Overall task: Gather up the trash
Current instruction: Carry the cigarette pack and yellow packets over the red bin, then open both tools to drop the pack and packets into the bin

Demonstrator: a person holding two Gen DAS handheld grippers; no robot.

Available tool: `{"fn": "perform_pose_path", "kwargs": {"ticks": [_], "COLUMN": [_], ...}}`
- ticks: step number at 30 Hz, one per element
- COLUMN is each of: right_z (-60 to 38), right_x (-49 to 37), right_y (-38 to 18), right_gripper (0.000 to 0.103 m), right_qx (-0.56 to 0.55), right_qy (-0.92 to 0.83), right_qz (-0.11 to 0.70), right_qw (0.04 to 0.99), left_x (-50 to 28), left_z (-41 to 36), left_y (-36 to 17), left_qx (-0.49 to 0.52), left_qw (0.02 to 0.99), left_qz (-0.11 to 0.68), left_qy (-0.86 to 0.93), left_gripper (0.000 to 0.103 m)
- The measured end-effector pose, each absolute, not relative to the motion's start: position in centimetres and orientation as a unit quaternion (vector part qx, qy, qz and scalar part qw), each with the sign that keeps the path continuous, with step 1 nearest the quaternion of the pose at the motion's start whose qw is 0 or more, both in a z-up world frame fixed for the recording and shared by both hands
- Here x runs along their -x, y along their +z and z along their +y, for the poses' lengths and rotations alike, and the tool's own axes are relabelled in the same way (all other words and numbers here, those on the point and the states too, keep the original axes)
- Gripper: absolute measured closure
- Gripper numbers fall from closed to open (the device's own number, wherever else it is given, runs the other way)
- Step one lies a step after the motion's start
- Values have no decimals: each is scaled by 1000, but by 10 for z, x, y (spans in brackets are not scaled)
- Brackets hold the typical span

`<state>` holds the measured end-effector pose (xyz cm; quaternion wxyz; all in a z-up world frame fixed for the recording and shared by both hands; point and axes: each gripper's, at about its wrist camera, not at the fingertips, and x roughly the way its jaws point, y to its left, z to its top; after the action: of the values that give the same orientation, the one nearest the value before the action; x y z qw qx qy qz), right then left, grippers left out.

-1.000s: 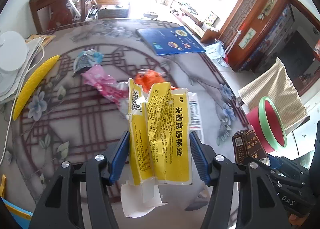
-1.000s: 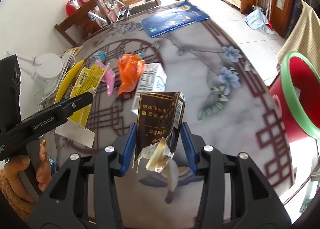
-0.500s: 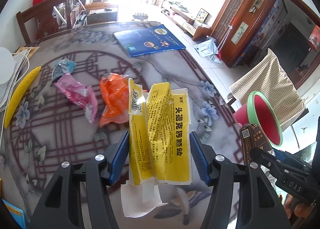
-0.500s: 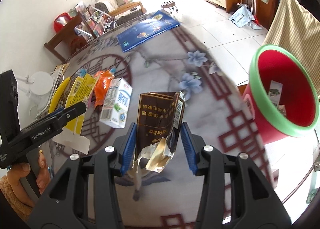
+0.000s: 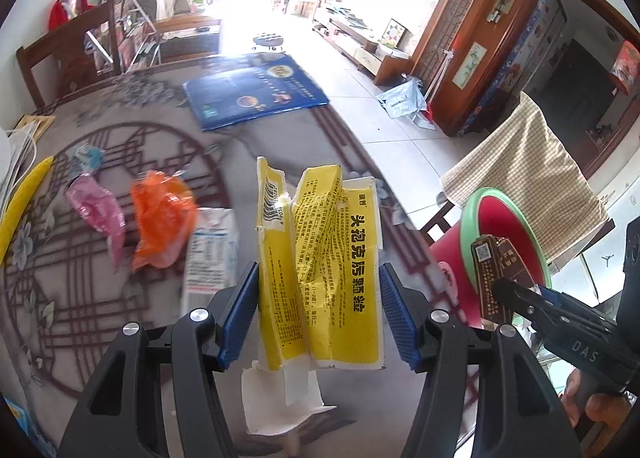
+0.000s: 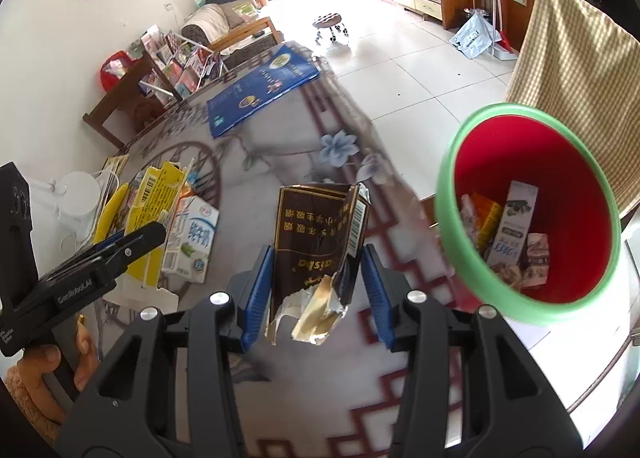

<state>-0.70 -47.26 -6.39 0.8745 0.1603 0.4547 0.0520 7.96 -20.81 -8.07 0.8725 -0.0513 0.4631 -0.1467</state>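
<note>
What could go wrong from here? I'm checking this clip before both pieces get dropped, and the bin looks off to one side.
1. The red bin stands beyond the table's edge; the brown pack in the right gripper is still over the table and could miss if released now.
2. The yellow packet in the left gripper trails a loose white flap that might snag the rim.
3. Both grippers heading for one opening could bump.

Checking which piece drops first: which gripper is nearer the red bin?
Right. The right gripper, holding the brown pack, is just beside the red bin; the left gripper, with the yellow packet, is farther back over the table.
</note>
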Motion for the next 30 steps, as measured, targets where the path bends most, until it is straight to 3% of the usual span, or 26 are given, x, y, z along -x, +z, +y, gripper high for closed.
{"fn": "perform_pose_path", "kwargs": {"ticks": [30], "right_z": [-670], "right_x": [35], "right_y": [-72], "right_gripper": [59], "right_qx": [-235], "right_qy": [-94], "right_qz": [423], "right_qw": [870], "left_x": [-97], "left_z": [-444], "left_y": [-69], "left_qx": [-26], "left_qw": [823], "left_qz": [464], "left_qy": [-326], "left_gripper": [46]}}
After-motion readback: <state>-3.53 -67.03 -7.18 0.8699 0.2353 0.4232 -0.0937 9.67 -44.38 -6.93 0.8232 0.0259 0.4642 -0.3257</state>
